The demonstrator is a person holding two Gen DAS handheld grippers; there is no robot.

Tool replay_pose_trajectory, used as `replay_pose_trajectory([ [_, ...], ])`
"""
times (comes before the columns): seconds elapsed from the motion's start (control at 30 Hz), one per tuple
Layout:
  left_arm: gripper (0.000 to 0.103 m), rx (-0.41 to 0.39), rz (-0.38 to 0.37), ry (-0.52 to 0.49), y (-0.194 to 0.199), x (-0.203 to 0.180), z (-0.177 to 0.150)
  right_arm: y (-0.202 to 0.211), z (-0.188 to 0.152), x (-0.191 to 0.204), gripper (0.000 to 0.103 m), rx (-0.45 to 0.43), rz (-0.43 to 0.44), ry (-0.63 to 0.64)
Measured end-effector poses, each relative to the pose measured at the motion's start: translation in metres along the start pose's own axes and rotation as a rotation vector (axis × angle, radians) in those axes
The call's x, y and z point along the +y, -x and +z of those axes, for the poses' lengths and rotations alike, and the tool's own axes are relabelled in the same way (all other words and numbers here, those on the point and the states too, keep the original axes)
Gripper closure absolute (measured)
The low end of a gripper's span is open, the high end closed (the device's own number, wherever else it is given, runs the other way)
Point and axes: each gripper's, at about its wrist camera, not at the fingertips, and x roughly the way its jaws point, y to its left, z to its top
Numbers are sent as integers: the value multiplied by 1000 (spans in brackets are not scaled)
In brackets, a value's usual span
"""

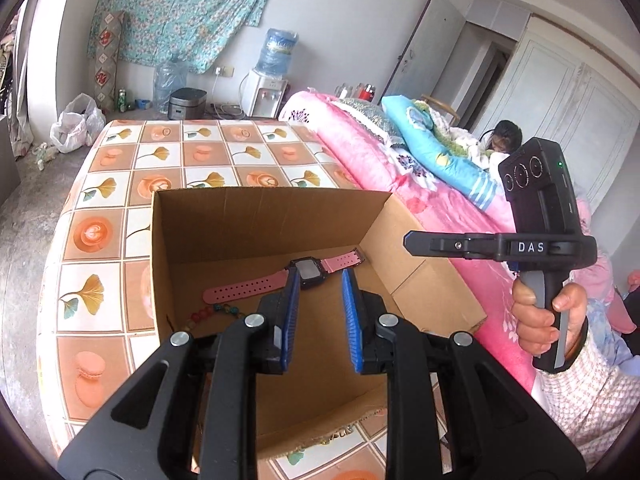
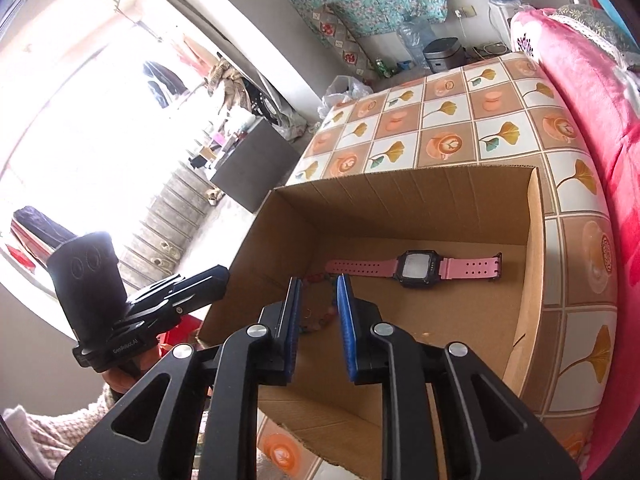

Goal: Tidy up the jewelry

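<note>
An open cardboard box [image 1: 256, 216] [image 2: 400, 196] stands on a table with a patterned cloth. Inside lie a pink-strapped watch [image 1: 272, 284] [image 2: 416, 269] and a string of coloured beads [image 1: 212, 314] [image 2: 320, 322]. My left gripper [image 1: 320, 276] is open and empty above the box, over the watch. My right gripper [image 2: 318, 280] is open and empty above the box, over the beads. The right gripper also shows in the left wrist view [image 1: 412, 240], beside the box. The left gripper also shows in the right wrist view [image 2: 222, 272], at the box's left wall.
The table cloth [image 1: 168, 160] [image 2: 460, 120] has orange and leaf squares. A pink bed [image 1: 372, 160] with bedding and a person lying on it runs along the right. A water dispenser [image 1: 268, 88], a rice cooker [image 1: 186, 104] and bags stand on the floor behind.
</note>
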Motion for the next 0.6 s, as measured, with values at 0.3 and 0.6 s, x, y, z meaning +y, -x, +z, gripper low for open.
replay_pose_trajectory([
  [0.3,81,-63,-101,-28,52,-14,-66,58,-56,21,84,-124,115,80],
  [0.6,79,122,-6,-44,17,-26,-143,30,-159,16,84,-47,87,44],
])
